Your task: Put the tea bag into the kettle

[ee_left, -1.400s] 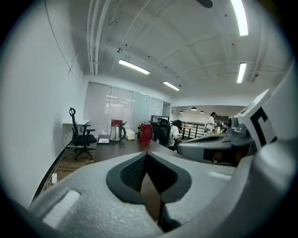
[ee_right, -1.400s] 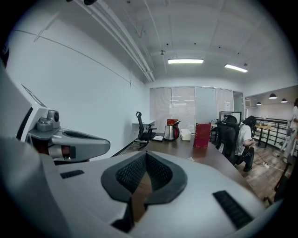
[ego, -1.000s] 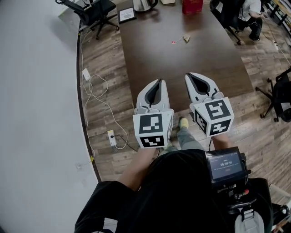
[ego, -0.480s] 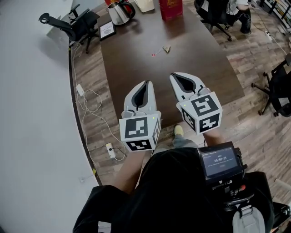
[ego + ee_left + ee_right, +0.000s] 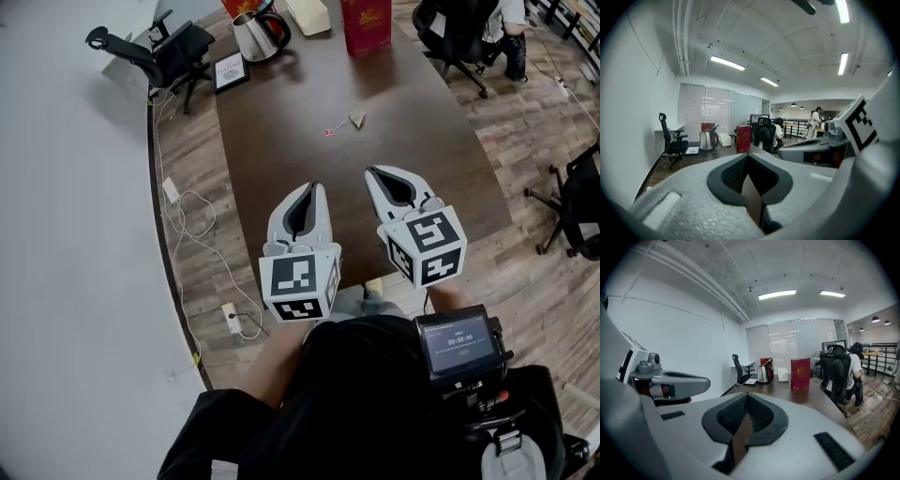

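Observation:
A steel kettle (image 5: 258, 33) with a black handle stands at the far end of the dark brown table (image 5: 281, 141); it also shows in the left gripper view (image 5: 708, 139) and the right gripper view (image 5: 763, 373). A small tea bag (image 5: 357, 119) lies mid-table, its red tag (image 5: 328, 131) just left of it. My left gripper (image 5: 307, 190) and right gripper (image 5: 380, 173) hover side by side over the table's near end, well short of the tea bag. Both are shut with nothing between the jaws.
A red box (image 5: 367, 23) and a white box (image 5: 309, 14) stand near the kettle, and a framed card (image 5: 230, 70) lies at the far left corner. Office chairs (image 5: 159, 52) flank the table. Cables and a power strip (image 5: 230, 309) lie on the floor left of it.
The head view has swung, bringing the kettle and red box fully into sight. Both grippers stay shut and side by side over the near table end.

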The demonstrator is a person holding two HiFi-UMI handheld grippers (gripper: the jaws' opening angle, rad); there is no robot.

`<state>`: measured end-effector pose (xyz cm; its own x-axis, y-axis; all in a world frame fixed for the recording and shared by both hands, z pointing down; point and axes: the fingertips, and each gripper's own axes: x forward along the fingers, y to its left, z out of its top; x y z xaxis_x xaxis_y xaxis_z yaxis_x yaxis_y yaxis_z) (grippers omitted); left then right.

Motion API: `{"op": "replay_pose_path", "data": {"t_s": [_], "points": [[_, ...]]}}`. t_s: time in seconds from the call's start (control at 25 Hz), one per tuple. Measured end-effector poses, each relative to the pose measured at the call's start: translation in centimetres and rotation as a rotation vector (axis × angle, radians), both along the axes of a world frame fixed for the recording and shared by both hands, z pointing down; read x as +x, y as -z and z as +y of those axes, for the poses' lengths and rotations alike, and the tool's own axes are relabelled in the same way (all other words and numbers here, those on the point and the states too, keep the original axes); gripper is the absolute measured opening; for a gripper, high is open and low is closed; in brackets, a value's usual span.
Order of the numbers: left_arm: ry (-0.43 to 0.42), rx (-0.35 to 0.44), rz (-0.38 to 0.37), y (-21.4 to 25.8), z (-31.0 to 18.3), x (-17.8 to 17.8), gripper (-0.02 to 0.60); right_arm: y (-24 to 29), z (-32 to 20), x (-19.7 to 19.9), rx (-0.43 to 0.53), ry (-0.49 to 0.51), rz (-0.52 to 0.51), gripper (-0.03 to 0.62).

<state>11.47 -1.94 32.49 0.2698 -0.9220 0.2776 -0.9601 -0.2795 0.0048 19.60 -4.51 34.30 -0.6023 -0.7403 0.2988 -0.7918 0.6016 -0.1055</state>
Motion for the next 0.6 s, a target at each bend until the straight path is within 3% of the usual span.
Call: {"op": "replay_pose_path", "data": {"t_s": [0.6], "points": [[-0.062,0.022,0.065,0.4,-4.8,-5.2,0.003,0.9,-4.5,-3.7,0.037,-0.097,0.107,0.006]]}}
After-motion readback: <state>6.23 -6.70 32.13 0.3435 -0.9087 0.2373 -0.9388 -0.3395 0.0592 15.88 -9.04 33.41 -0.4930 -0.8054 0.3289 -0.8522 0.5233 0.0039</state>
